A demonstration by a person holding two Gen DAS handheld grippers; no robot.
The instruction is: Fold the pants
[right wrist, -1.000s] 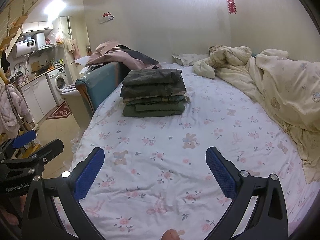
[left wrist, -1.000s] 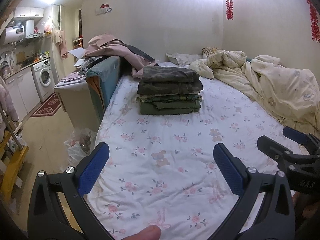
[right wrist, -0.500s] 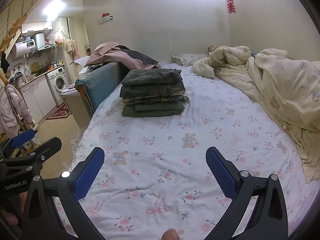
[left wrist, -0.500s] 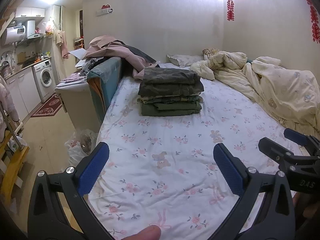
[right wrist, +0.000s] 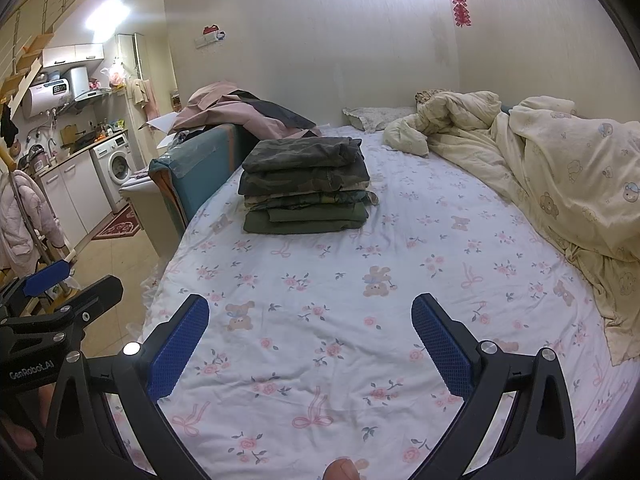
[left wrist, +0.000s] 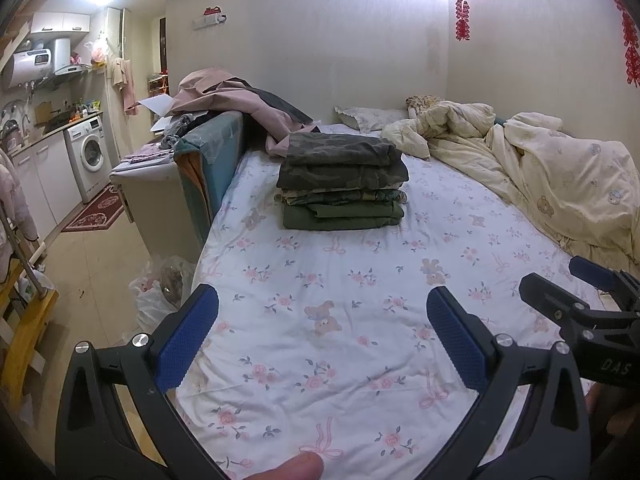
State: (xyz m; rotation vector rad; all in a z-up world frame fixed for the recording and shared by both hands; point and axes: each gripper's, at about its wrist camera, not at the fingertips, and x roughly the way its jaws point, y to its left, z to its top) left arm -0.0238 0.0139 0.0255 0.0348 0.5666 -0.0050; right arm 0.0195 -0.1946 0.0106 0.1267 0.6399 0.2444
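A stack of several folded camouflage and olive pants point(left wrist: 342, 182) sits on the flowered bedsheet point(left wrist: 340, 320) toward the far left side of the bed; it also shows in the right wrist view point(right wrist: 306, 186). My left gripper point(left wrist: 320, 336) is open and empty, held above the near part of the sheet, well short of the stack. My right gripper point(right wrist: 310, 340) is open and empty too, beside the left one. The right gripper shows at the right edge of the left wrist view point(left wrist: 580, 300), and the left gripper at the left edge of the right wrist view point(right wrist: 60, 292).
A rumpled cream duvet point(left wrist: 540, 176) covers the bed's right side, with a pillow point(left wrist: 368, 114) at the head. A teal cabinet piled with pink clothes point(left wrist: 224, 104) stands along the bed's left edge. Plastic bags point(left wrist: 160, 284) lie on the floor. A washing machine point(left wrist: 88, 152) stands far left.
Both grippers have drifted slightly; the stack sits a little lower and nearer in the views. Both stay open and empty.
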